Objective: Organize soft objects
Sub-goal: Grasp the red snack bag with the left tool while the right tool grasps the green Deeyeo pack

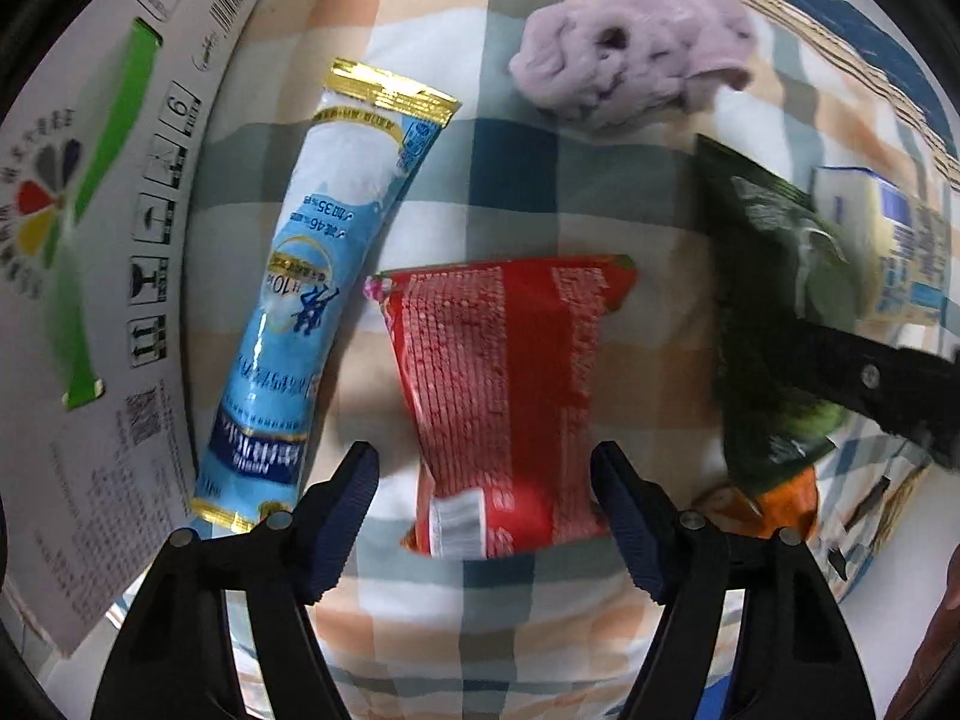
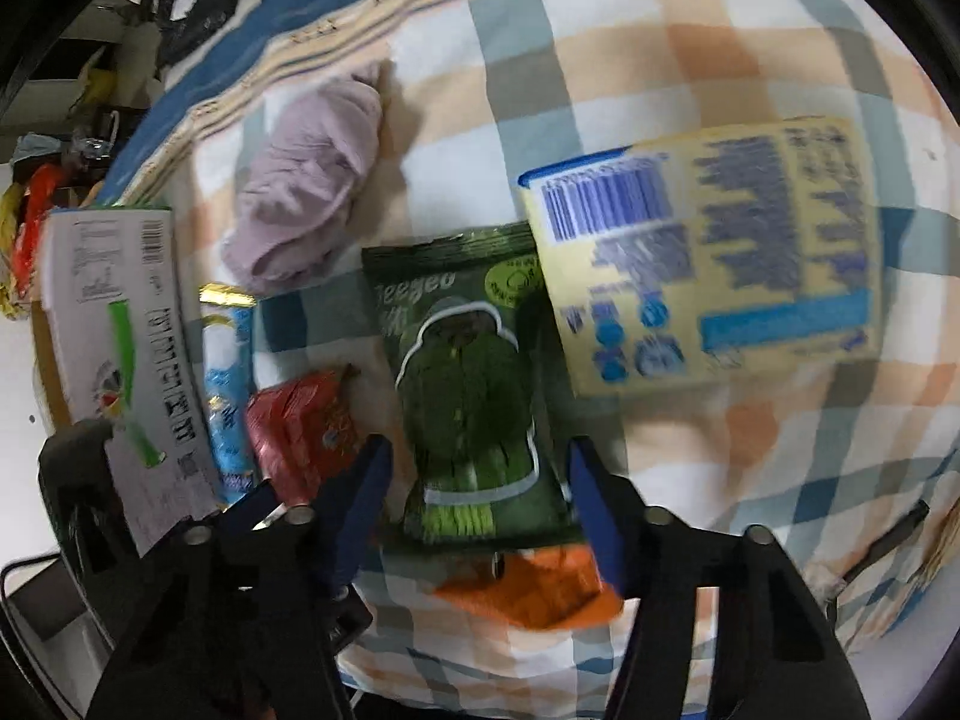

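Note:
On a checked quilt [image 1: 522, 180] lie a red snack packet [image 1: 498, 396], a long light-blue pouch [image 1: 312, 276], a crumpled lilac cloth [image 1: 636, 42], a dark green snack packet [image 1: 774, 300] and a yellow-and-blue packet [image 2: 714, 252]. My left gripper [image 1: 486, 480] is open, its fingers either side of the red packet's near end. My right gripper [image 2: 477, 480] is open, straddling the green packet [image 2: 468, 372]; an orange packet [image 2: 540, 594] lies under its near end. The red packet [image 2: 300, 432], blue pouch [image 2: 231, 384] and lilac cloth [image 2: 312, 186] also show in the right view.
A white cardboard box [image 1: 90, 276] stands at the left edge of the quilt, close to the blue pouch; it also shows in the right wrist view [image 2: 120, 360]. The quilt's blue striped border [image 2: 288, 18] runs along the far side, with clutter beyond it.

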`<state>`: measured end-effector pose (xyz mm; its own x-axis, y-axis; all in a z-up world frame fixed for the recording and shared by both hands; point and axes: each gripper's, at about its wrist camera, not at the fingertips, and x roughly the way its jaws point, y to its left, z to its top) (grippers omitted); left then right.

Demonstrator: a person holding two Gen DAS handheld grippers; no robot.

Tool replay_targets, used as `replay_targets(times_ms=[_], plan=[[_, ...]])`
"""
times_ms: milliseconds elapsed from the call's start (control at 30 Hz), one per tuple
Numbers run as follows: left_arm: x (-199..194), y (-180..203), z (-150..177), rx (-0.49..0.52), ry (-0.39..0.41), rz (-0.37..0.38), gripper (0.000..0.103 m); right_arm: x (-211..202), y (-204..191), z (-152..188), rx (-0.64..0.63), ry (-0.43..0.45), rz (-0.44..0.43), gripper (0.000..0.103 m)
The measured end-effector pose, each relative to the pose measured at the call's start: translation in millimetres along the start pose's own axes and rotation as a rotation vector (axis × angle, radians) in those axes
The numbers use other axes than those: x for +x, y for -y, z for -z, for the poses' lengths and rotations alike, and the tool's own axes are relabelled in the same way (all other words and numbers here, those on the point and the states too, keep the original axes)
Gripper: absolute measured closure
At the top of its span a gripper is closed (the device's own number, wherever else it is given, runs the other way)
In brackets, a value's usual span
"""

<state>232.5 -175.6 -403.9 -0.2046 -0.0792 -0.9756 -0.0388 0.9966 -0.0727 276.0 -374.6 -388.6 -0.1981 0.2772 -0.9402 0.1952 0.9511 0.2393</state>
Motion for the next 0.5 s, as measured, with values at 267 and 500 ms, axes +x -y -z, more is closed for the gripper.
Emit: replay_targets(times_ms=[267, 500], plan=[[10, -14, 20, 0.016, 0.004, 0.018, 0.057, 26, -9, 3, -0.004, -0.063, 0.058, 0.066], [26, -16, 21, 0.023, 0.001, -0.003, 0.054, 60, -35, 5, -0.069, -0.095, 0.150, 0.062]])
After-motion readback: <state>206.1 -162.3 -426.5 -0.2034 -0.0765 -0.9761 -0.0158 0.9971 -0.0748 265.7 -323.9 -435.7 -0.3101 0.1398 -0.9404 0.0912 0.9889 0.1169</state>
